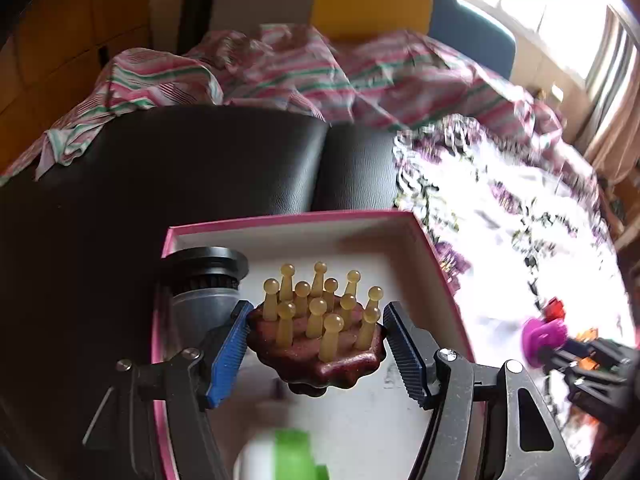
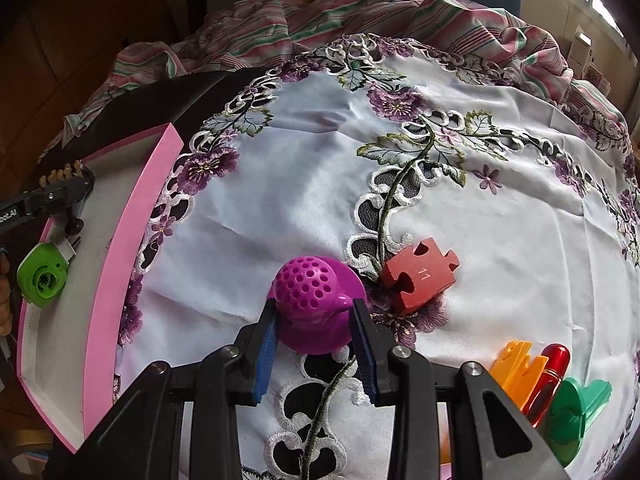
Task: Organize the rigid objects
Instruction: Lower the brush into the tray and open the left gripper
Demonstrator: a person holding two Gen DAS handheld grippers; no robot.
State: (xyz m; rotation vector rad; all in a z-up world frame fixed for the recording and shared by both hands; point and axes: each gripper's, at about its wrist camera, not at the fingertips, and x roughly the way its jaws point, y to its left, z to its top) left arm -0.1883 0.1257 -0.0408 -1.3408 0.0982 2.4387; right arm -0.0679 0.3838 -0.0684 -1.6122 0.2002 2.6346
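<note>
The left gripper [image 1: 316, 340] is clamped on a dark red scalp massager [image 1: 316, 344] with pale yellow knobbed prongs, its blue pads pressing the scalloped base from both sides, and holds it above the white inside of a pink-edged box [image 1: 280, 220]. In the box's far left corner lies a grey and black cylindrical part [image 1: 208, 280]; near its front edge, blurred in the left wrist view, is a green and white plastic piece [image 2: 42, 276], which the right wrist view shows as a green housing with a round toothed hub. The box sits at the left side of the desk, partly on black leather [image 1: 180, 160] and just beside the embroidered white cloth [image 2: 300, 160] with purple flowers. The right gripper [image 2: 316, 320] is clenched on a magenta perforated ball-shaped toy [image 2: 312, 296], which rests on the cloth near the desk's front edge. Just to its right lies a red puzzle piece [image 2: 420, 276] marked with white numerals. At the front right corner, close together, are an orange plastic piece [image 2: 516, 372], a red glossy cylinder [image 2: 552, 376] and a green plastic object [image 2: 576, 412]. A pink striped fabric [image 2: 360, 12] is bunched along the desk's far edge.
</note>
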